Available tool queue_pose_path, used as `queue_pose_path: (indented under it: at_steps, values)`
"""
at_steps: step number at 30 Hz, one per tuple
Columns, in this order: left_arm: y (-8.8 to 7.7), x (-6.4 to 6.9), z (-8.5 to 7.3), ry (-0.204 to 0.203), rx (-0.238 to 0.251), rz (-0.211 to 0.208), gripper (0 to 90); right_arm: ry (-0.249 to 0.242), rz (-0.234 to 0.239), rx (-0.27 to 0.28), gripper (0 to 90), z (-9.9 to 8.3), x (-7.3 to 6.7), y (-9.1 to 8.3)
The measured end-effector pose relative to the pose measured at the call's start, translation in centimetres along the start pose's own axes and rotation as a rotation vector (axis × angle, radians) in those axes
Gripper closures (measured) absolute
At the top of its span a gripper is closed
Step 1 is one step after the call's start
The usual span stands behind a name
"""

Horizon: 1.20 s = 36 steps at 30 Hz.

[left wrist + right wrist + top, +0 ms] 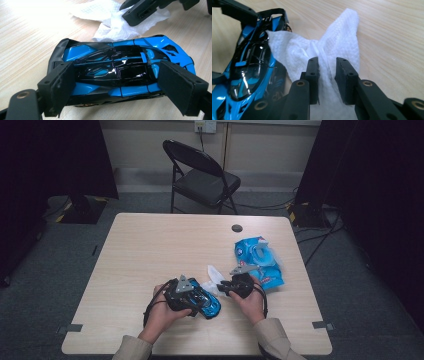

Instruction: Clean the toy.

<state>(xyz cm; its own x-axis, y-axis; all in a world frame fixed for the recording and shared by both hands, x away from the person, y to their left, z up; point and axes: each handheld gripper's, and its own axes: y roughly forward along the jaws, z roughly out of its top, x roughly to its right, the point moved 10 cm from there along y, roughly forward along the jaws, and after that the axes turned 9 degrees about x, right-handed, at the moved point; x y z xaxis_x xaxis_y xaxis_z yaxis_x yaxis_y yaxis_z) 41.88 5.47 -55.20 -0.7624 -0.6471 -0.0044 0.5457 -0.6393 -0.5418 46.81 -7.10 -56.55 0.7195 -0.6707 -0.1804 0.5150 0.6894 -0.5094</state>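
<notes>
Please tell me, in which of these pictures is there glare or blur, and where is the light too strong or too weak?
In the left gripper view, the white paper wipe is overexposed near the top, and the glossy blue and black toy car shows small glints. In the right gripper view, the near black jaws look soft. In the high view, the room around the light wooden table is dark.

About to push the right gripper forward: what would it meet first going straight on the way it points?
The white wipe, already between the right gripper jaws. Just left of that line sits the blue toy car, so a slight drift would likely hit its side; depth is unclear.
</notes>
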Motion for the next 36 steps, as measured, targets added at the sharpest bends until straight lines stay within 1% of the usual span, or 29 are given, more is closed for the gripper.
queue_pose_path:
  at_steps: [2,4,5,8,10,11,12,13,14,15,16,18,19,21,22,23,24,25,26,28,29,31,32,34,36]
  values:
    - [0.0,0.0,0.0,0.0,0.0,-0.001,14.5,0.007,-0.007,-0.005,76.7,-0.1,0.0,0.1]
    - [0.0,0.0,0.0,-0.001,0.003,0.001,14.5,-0.003,-0.022,-0.001,82.8,-0.2,0.1,0.2]
    - [0.0,0.0,0.0,-0.001,0.003,0.001,14.5,0.008,-0.017,0.002,85.7,-0.2,0.0,0.2]
    - [0.0,0.0,0.0,0.004,0.0,0.001,14.5,0.047,-0.021,0.001,87.3,-0.1,-0.1,0.2]
    - [0.0,0.0,0.0,0.004,0.001,0.0,14.5,0.054,-0.015,0.001,87.5,-0.1,-0.1,0.2]
    - [0.0,0.0,0.0,0.005,-0.001,0.0,14.5,0.071,-0.008,0.023,87.9,0.4,-0.4,0.2]
    - [0.0,0.0,0.0,0.001,-0.001,-0.001,14.5,0.078,0.009,0.038,87.9,0.8,-0.6,0.1]
    - [0.0,0.0,0.0,0.001,-0.001,-0.001,14.5,0.074,0.011,0.043,87.9,1.2,-0.8,0.1]
    - [0.0,0.0,0.0,0.005,-0.002,-0.001,14.5,0.074,0.011,0.043,87.9,1.2,-0.8,0.1]
    - [0.0,0.0,0.0,0.0,0.0,-0.001,14.5,0.072,0.032,0.063,88.0,2.3,-1.3,0.3]
    - [0.0,0.0,0.0,0.0,0.0,-0.001,14.5,0.072,0.034,0.067,88.0,2.6,-1.4,0.3]
    - [0.0,0.0,0.0,0.001,0.0,-0.003,14.5,0.087,0.067,0.091,88.0,3.6,-1.9,0.4]
    - [0.0,0.0,0.0,0.001,0.0,-0.002,14.5,0.083,0.075,0.098,88.0,4.0,-2.2,0.5]
    - [0.0,0.0,0.0,0.001,0.0,-0.003,14.5,0.068,0.099,0.09,88.0,4.1,-2.8,0.7]
    - [0.0,0.0,0.0,0.001,0.0,-0.003,14.5,0.068,0.099,0.09,88.0,4.1,-2.8,0.7]
    - [0.0,0.0,0.0,0.001,0.001,-0.004,14.5,0.067,0.112,0.075,88.0,3.7,-3.3,1.2]
    - [0.0,0.0,0.0,0.001,0.001,-0.004,14.5,0.068,0.115,0.067,88.0,3.4,-3.4,1.3]
    - [0.0,0.0,0.0,0.001,0.001,-0.004,14.5,0.068,0.115,0.067,88.0,3.4,-3.4,1.3]
    - [0.0,0.0,0.0,0.002,0.0,-0.005,14.5,0.061,0.106,0.043,87.9,2.7,-3.4,1.9]
    - [0.0,0.0,0.0,0.002,0.0,-0.004,14.5,0.059,0.103,0.041,87.9,2.5,-3.3,2.2]
    - [0.0,0.0,0.0,0.002,0.001,-0.004,14.5,0.068,0.102,0.037,87.9,2.4,-3.3,2.4]
    - [0.0,0.0,0.0,0.002,0.001,-0.003,14.6,0.062,0.099,0.025,87.9,2.1,-3.3,3.1]
    - [0.0,0.0,0.0,0.002,0.001,-0.003,14.6,0.062,0.099,0.025,87.9,2.1,-3.3,3.1]
    - [0.0,0.0,0.0,0.002,0.003,-0.002,14.6,0.04,0.091,0.0,87.9,2.0,-3.3,4.0]
    - [0.0,0.0,0.0,0.002,0.004,-0.002,14.6,0.033,0.092,-0.004,87.9,2.1,-3.3,4.3]
